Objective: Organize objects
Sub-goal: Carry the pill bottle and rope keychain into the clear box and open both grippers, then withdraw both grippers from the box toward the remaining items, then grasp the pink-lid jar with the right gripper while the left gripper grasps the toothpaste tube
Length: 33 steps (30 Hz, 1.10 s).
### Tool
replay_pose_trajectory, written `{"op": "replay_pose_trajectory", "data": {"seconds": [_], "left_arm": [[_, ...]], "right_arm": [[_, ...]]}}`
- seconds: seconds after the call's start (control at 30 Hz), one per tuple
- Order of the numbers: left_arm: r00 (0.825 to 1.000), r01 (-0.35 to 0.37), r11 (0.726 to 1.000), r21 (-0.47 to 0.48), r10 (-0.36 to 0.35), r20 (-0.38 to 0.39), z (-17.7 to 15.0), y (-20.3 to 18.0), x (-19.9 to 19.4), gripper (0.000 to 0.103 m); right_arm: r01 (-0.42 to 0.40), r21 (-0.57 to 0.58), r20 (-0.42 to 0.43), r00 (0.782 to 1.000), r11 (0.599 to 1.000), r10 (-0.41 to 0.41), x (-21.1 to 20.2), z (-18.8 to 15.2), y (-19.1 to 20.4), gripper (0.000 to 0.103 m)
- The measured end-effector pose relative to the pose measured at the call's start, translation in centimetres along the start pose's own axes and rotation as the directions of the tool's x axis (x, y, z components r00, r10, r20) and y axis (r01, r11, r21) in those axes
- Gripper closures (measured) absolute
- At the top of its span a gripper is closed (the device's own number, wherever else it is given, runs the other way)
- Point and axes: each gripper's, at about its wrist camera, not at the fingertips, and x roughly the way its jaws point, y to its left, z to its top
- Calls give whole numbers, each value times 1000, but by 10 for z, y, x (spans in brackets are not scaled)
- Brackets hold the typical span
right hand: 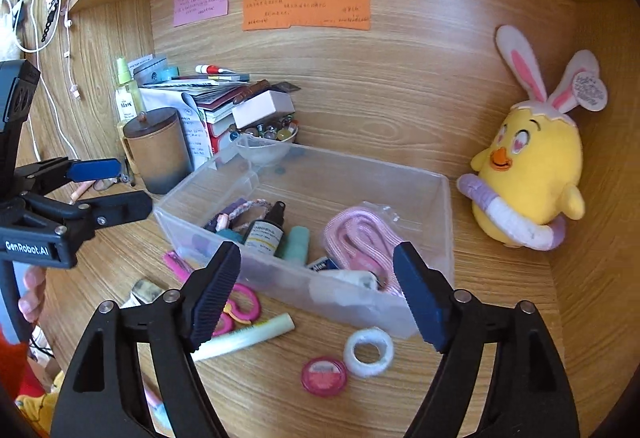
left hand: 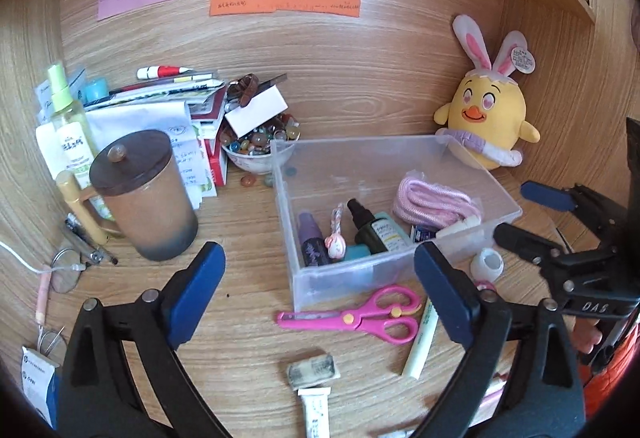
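The left gripper [left hand: 320,294] and the right gripper [right hand: 318,292] both hover with fingers spread wide and nothing between them, just in front of the clear plastic rectangular bin [left hand: 472,238] on the wooden surface [left hand: 240,318]. Inside the bin lie a coiled pink cord [right hand: 356,238] and a dark spray bottle [right hand: 266,232]. Pink plastic scissors [left hand: 360,316], a pale green marker [right hand: 248,336] and a white tape roll [right hand: 368,352] lie on the surface just outside it.
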Motion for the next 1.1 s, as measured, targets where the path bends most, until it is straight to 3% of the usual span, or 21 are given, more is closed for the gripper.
{"op": "replay_pose_trajectory", "data": {"seconds": [0.4, 0.83, 0.93, 1.1], "left_arm": [[991, -67, 998, 17, 69, -114, -53, 9, -3, 5], [975, -60, 998, 3, 59, -216, -107, 13, -1, 5], [976, -53, 998, -18, 48, -212, -114, 15, -2, 6], [978, -38, 999, 12, 39, -206, -118, 11, -6, 26]], "right_arm": [[65, 22, -91, 994, 998, -63, -12, -52, -9, 26], [40, 23, -232, 972, 999, -33, 14, -85, -6, 26], [24, 53, -257, 966, 998, -9, 23, -84, -8, 32], [-7, 81, -279, 960, 997, 29, 30, -82, -8, 44]]}}
